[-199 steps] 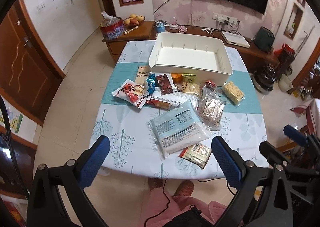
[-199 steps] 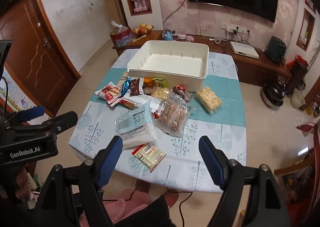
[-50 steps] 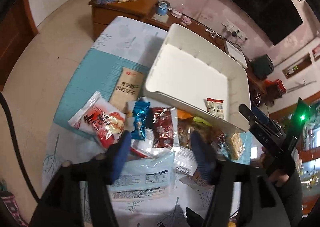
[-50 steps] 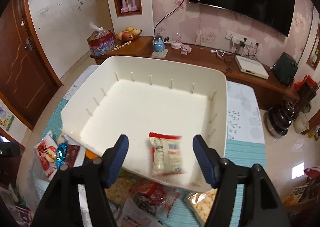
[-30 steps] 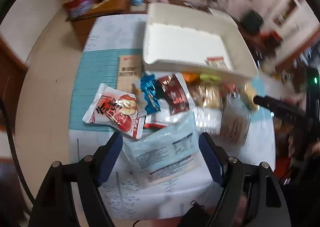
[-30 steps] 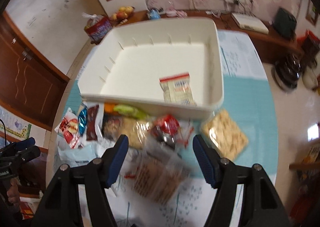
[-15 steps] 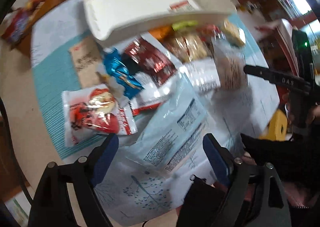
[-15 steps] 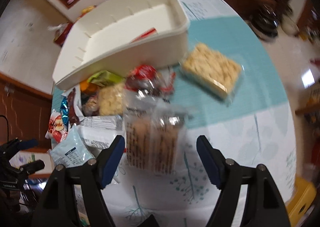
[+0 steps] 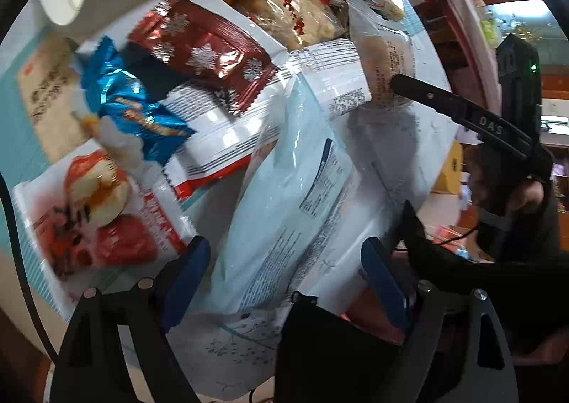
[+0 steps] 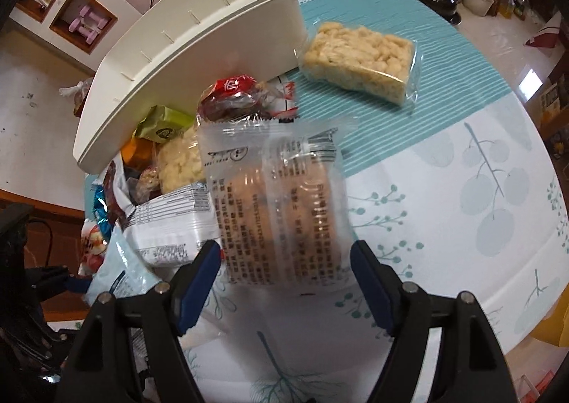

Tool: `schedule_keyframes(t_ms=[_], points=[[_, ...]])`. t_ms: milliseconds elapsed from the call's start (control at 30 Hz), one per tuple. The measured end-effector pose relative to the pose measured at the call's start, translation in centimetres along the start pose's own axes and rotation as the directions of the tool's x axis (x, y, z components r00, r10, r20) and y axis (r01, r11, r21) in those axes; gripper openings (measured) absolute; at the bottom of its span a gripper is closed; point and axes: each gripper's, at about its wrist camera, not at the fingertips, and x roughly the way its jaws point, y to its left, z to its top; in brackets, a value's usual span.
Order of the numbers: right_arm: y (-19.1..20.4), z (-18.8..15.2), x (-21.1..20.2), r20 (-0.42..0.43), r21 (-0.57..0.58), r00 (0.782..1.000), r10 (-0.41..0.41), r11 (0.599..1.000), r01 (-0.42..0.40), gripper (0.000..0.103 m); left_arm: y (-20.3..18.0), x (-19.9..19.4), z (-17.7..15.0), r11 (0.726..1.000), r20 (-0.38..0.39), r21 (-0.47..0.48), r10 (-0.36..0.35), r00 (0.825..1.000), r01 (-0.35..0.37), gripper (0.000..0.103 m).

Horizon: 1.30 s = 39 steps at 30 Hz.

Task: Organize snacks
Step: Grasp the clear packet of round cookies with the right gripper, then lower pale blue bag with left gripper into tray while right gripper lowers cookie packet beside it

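The left gripper (image 9: 284, 278) is held wide apart over a pale blue packet (image 9: 284, 207), whose near end lies between the 2 blue pads; no pad is seen pressing on it. Around that packet a crowded heap of snacks is spread on the table (image 10: 462, 189): a red-and-white bag with a pictured pastry (image 9: 96, 214) at the left, a blue foil wrapper (image 9: 131, 107) above it, a dark red wrapper with snowflakes (image 9: 206, 51) further up, and a white packet with printed text (image 9: 227, 125) under these. The right gripper (image 10: 284, 282) is likewise held apart, its jaws standing on either side of the near end of a clear biscuit pack (image 10: 281, 211), without visible contact. In the left wrist view one black finger of the right gripper (image 9: 455, 107) is seen reaching toward that same clear pack (image 9: 387, 61). Beyond the clear pack, in the right wrist view, a red-topped wrapped snack (image 10: 238, 97), a green pouch (image 10: 163, 125) and a bag of pale puffed pieces (image 10: 181, 157) are piled against the wall of a cream storage bin (image 10: 220, 43). A wrapped block of puffed rice (image 10: 359, 61) lies just beside the bin's corner, on the teal stripe of the tablecloth. The bin's interior is hidden from both views.
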Motion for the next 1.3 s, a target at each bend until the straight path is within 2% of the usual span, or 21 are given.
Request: schedule_keyframes(t_ms=[133,267,333,400,467,533,633,900,1100,1300], points=[[0.3,-0.2,0.5,0.02,0.016,1.0,0.003,1.0,-0.003,0.076,0.4,0.2,1.1,0.998,-0.03,-0.009,-0.07,0.997,0.07,0.086],[0.5,-0.1,0.9,0.033,0.018,0.999,-0.01,1.0,0.01,0.077,0.2,1.6,1.7,0.998,-0.056,-0.004,-0.07,0.996,0.07,0.084],[0.7,0.0,1.1,0.038,0.02,0.999,-0.018,1.0,0.018,0.078,-0.1,2.4,2.1,0.999,-0.077,0.003,-0.054,0.996,0.054,0.08],[0.9,0.0,1.2,0.041,0.02,0.999,-0.028,0.999,0.028,0.078,-0.1,3.1,2.0,1.0,-0.087,0.005,-0.029,0.996,0.03,0.067],[1.1,0.1,1.4,0.043,0.02,0.998,-0.034,0.999,0.033,0.078,0.0,3.8,2.1,1.0,-0.102,-0.01,-0.021,0.995,0.02,0.059],[1.2,0.2,1.5,0.046,0.019,0.998,-0.037,0.999,0.036,0.079,0.2,4.1,2.1,0.999,-0.108,-0.036,-0.041,0.993,0.037,0.059],[1.2,0.2,1.5,0.046,0.016,0.998,-0.039,0.999,0.038,0.079,0.2,4.4,2.1,0.998,-0.104,-0.044,-0.049,0.993,0.044,0.056],[1.2,0.1,1.9,0.061,0.006,0.997,-0.046,0.999,0.046,0.075,-0.3,4.7,0.8,0.994,-0.09,-0.075,-0.082,0.993,0.075,0.039],[1.0,0.0,1.8,0.073,0.006,0.997,-0.039,0.999,0.039,0.071,-0.9,4.9,-0.5,0.979,-0.058,-0.136,-0.162,0.985,0.153,0.03],[0.8,-0.2,1.4,0.066,-0.002,0.997,-0.03,1.0,0.03,0.069,-2.9,4.9,-1.2,0.97,-0.029,-0.138,-0.207,0.978,0.202,0.024]])
